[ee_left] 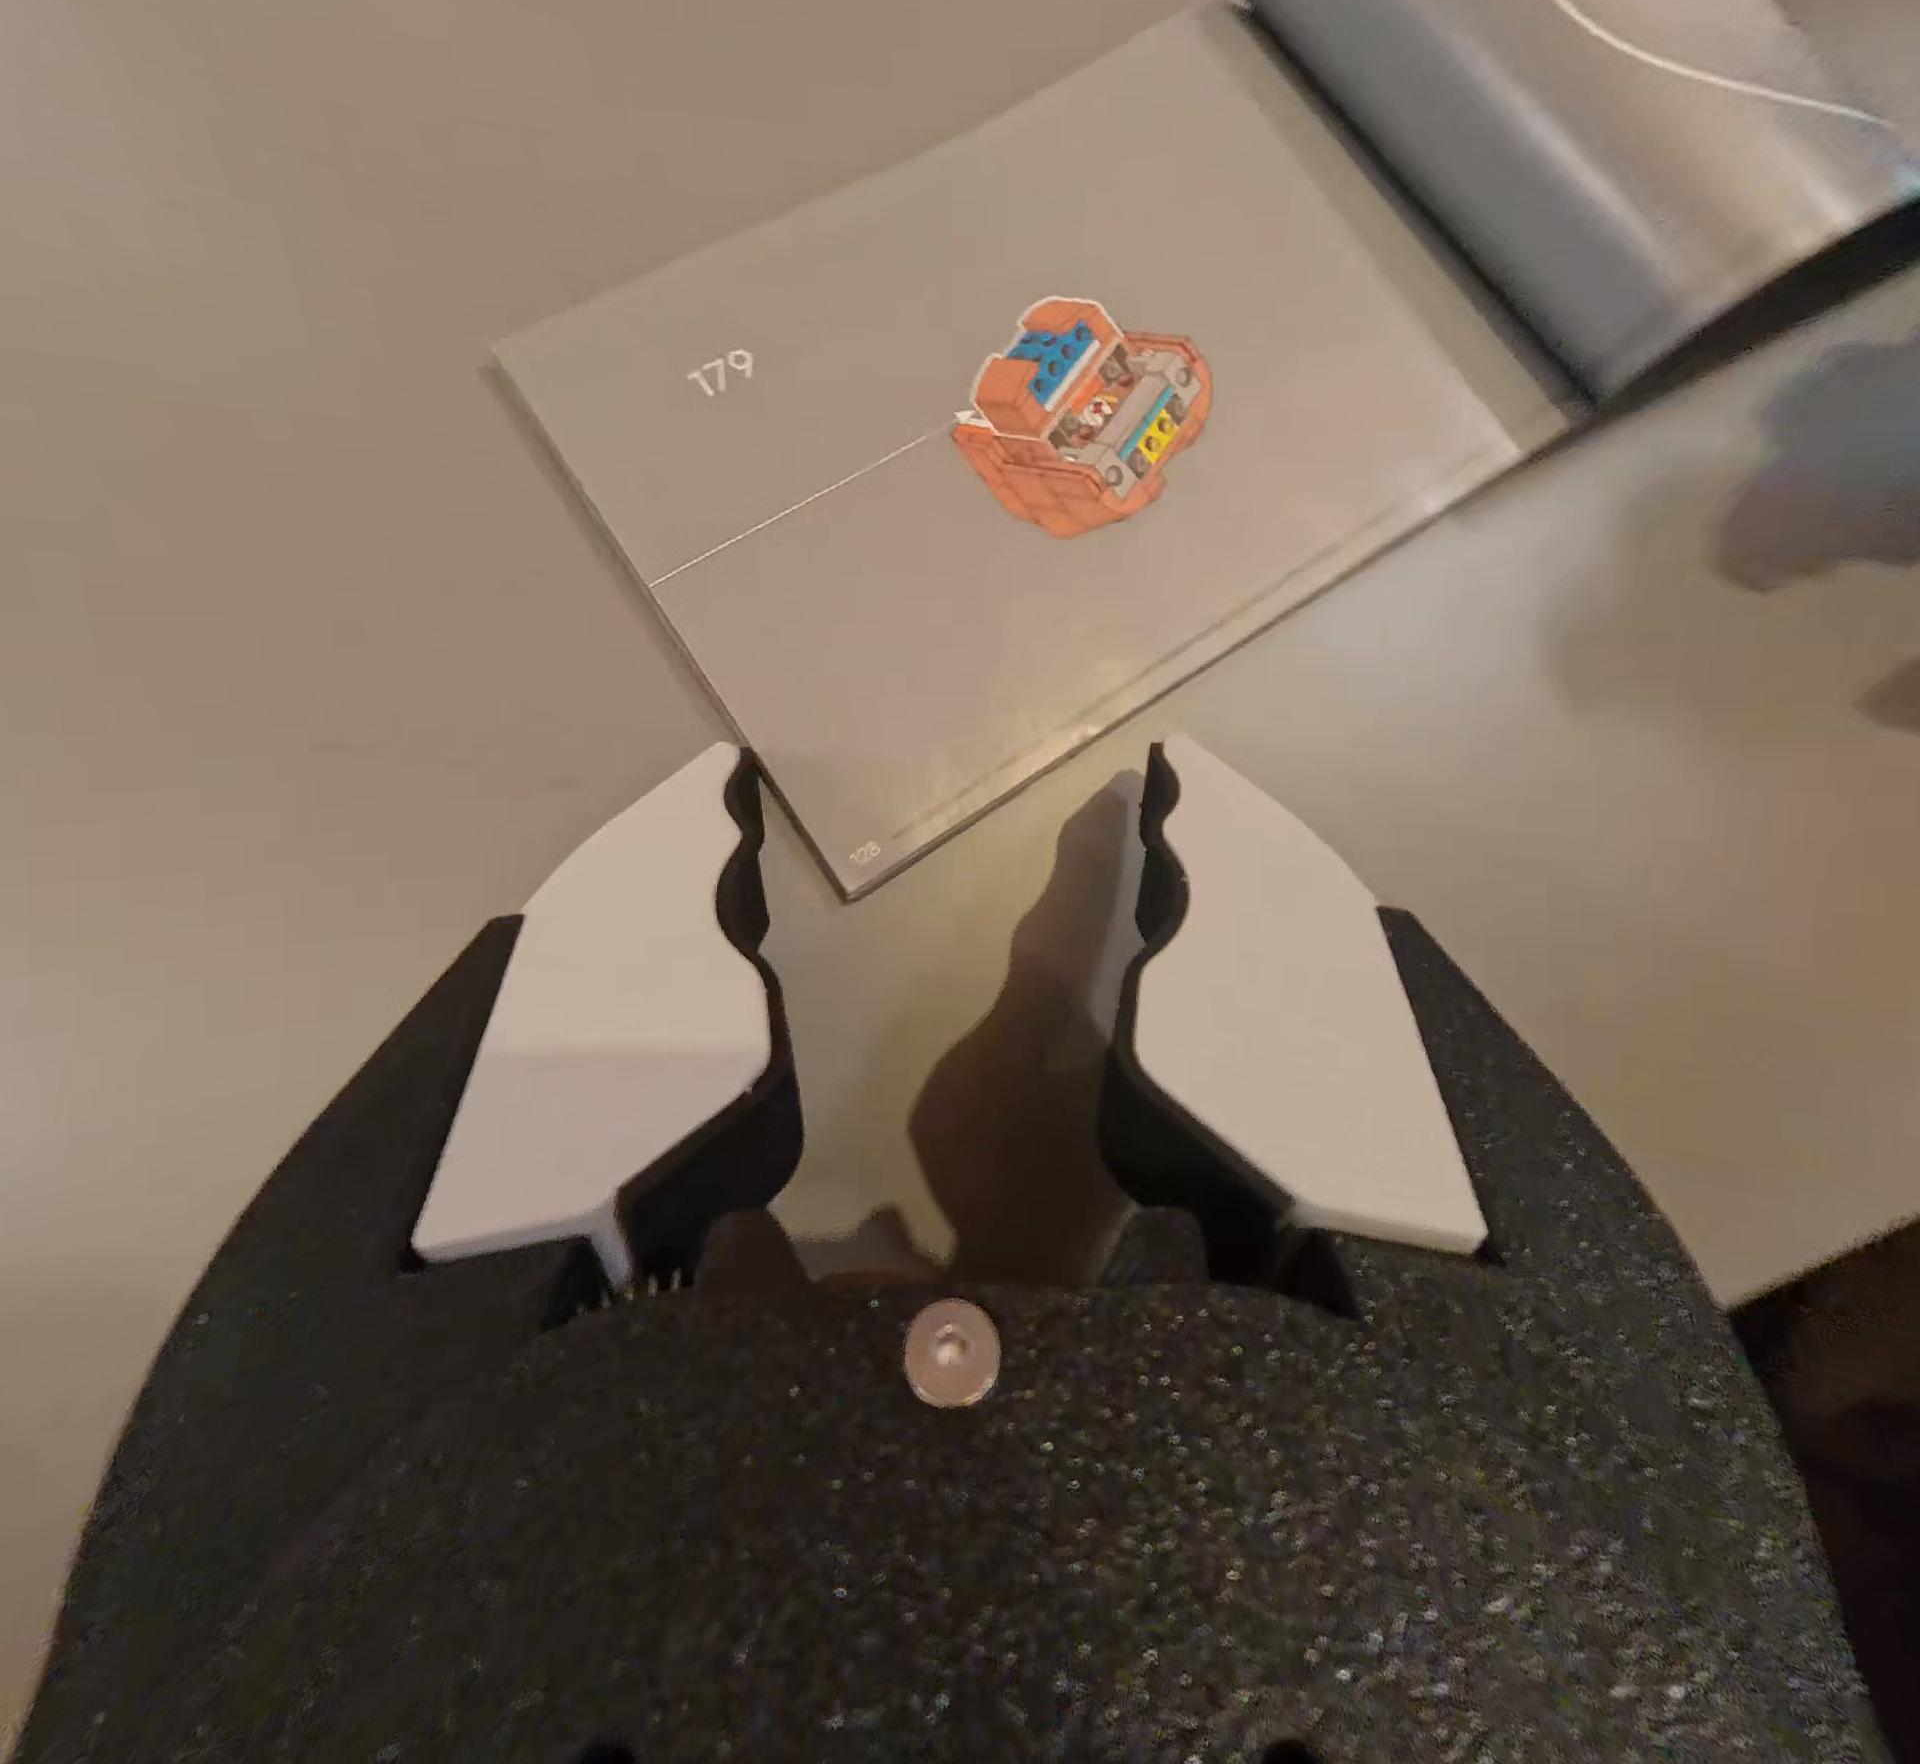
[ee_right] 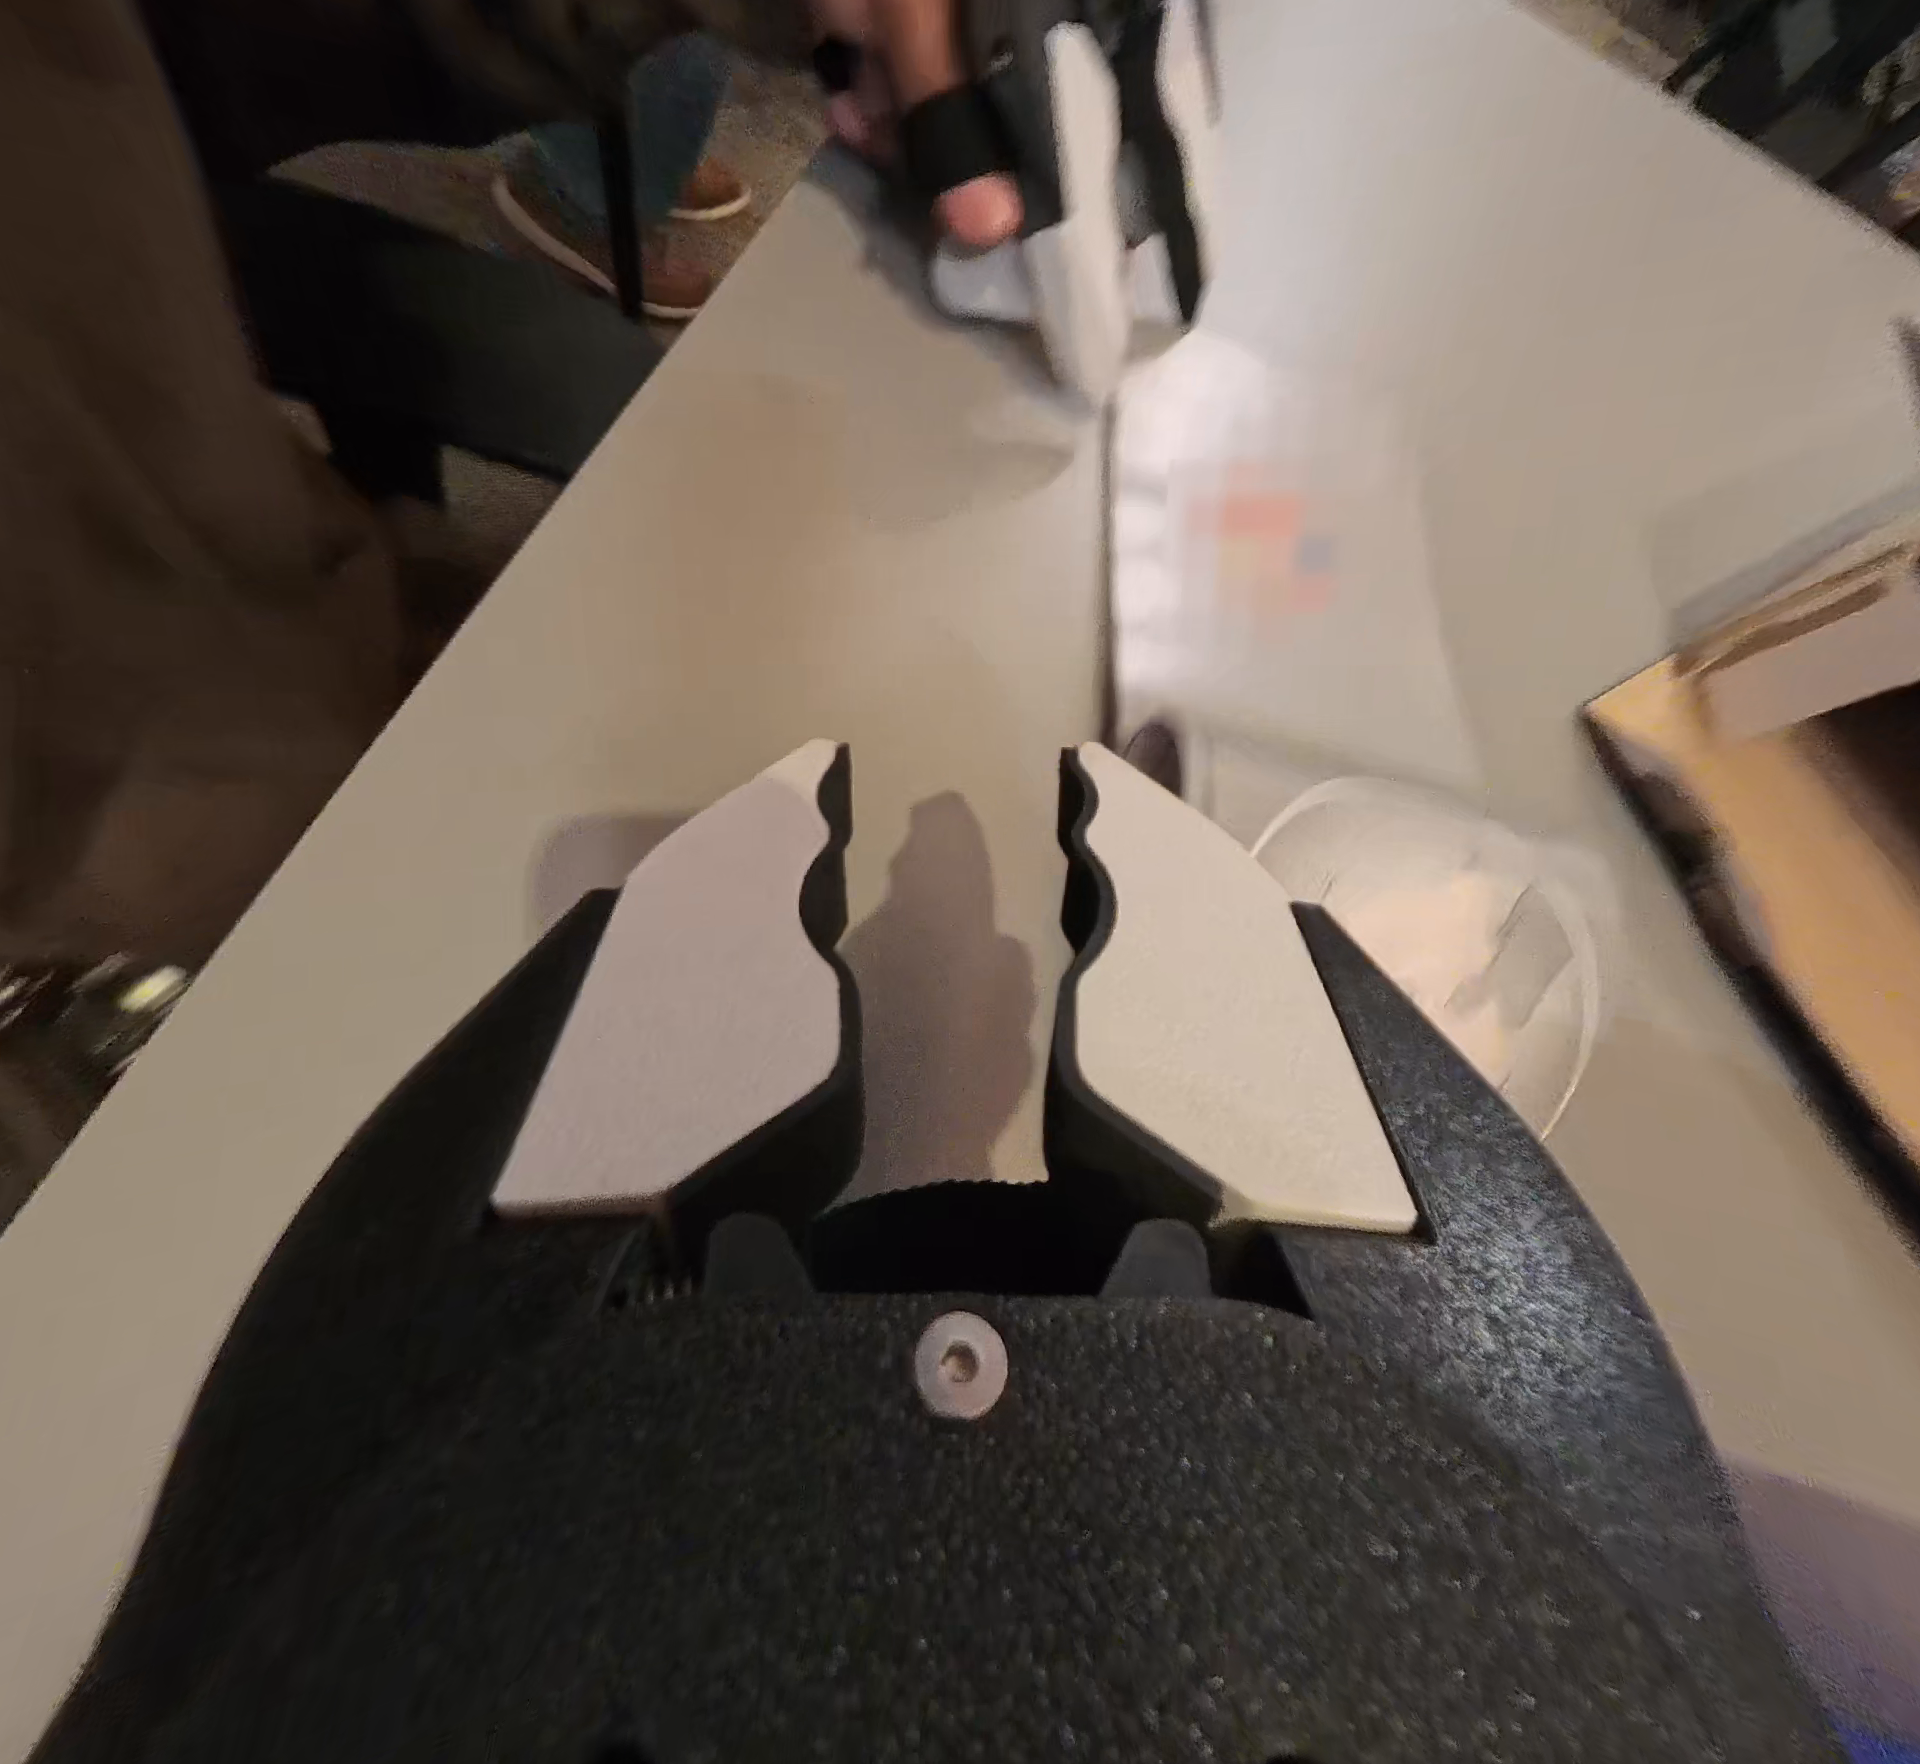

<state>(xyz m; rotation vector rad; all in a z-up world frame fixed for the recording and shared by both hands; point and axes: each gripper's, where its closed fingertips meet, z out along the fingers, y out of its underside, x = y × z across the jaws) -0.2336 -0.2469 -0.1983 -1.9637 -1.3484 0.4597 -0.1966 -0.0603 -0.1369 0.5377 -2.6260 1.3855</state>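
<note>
Here the left gripper [ee_left: 951, 758] is hovering empty with jaws spread just above the near corner of one open grey booklet [ee_left: 935, 488], which is lying flat on the pale table [ee_left: 260, 364] and showing one orange brick-model drawing. The right gripper [ee_right: 956, 758] is also gaping empty above the table, beside one clear plastic cup [ee_right: 1455, 925].

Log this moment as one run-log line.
left gripper: open, empty, over corner of open instruction booklet | right gripper: open, empty, above grey table, beside clear plastic cup

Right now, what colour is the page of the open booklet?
Grey. The booklet shows best in the left wrist view, lying just ahead of the open left gripper.
</note>
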